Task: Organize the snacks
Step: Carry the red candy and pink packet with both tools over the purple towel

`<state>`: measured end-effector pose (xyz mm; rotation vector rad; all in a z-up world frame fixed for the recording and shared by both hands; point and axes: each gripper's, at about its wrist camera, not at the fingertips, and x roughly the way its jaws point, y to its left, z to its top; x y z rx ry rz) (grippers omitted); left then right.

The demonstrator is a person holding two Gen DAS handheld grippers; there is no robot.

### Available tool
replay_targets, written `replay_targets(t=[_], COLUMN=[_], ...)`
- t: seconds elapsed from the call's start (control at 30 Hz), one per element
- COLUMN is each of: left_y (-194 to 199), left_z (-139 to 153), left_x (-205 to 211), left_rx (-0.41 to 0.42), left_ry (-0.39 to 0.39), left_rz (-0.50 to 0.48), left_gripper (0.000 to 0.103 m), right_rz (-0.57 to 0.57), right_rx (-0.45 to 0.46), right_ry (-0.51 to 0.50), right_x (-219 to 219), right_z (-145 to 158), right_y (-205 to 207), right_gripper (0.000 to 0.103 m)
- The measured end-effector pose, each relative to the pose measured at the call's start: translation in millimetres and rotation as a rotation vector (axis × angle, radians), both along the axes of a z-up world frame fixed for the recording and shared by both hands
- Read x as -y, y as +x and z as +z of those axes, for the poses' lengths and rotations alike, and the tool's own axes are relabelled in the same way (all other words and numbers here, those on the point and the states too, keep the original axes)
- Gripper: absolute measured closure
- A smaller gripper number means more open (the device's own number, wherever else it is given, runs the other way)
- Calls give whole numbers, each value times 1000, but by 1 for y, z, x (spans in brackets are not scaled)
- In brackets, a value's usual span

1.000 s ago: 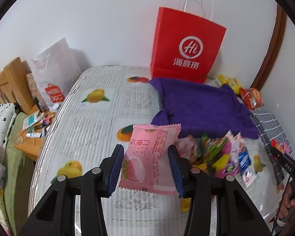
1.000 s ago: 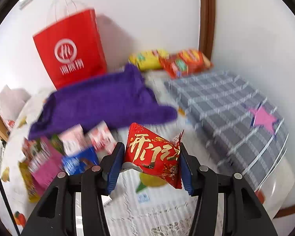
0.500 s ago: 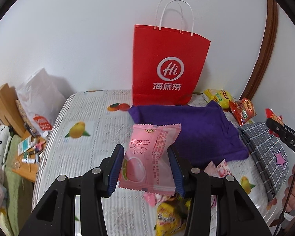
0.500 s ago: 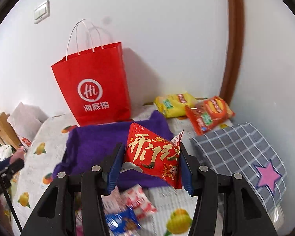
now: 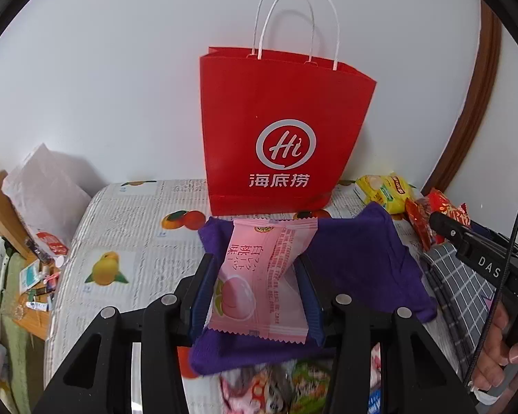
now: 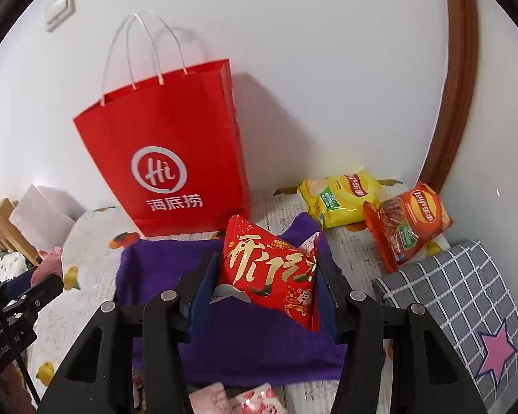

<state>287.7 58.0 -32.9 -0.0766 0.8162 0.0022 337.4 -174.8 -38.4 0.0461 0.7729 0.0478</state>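
From the left wrist we see our left gripper (image 5: 257, 296) clamped on a pink peach packet (image 5: 262, 276), in front of the red "Hi" bag (image 5: 279, 138). From the right wrist, our right gripper (image 6: 262, 293) grips a red gold-lettered packet (image 6: 269, 269) before that bag (image 6: 169, 158); two bags right of it seem to read Lay's (image 6: 342, 200).

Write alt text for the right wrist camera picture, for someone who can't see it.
The right gripper holds a red snack packet above a purple cloth on a bed. A red paper bag stands against the wall behind, with two chip bags beside it.
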Motion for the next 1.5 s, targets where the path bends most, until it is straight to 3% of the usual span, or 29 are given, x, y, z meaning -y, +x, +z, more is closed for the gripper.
replay_targets(t=[0.33,0.8,1.5], left_y=[46,70,61], left_z=[-33,-70,-56], left_x=[-18,-16,-9], left_rx=[-43,-134,-89], left_ry=[-53,-24,3], left_rz=[52,49,50], left_gripper=[59,59,59], right_rz=[9,63,58], right_rx=[-36,-122,-285], right_ry=[27,51,32], right_x=[7,7,17], right_z=[-33,-75,-102], right_y=[47,82,93], right_gripper=[50,50,50])
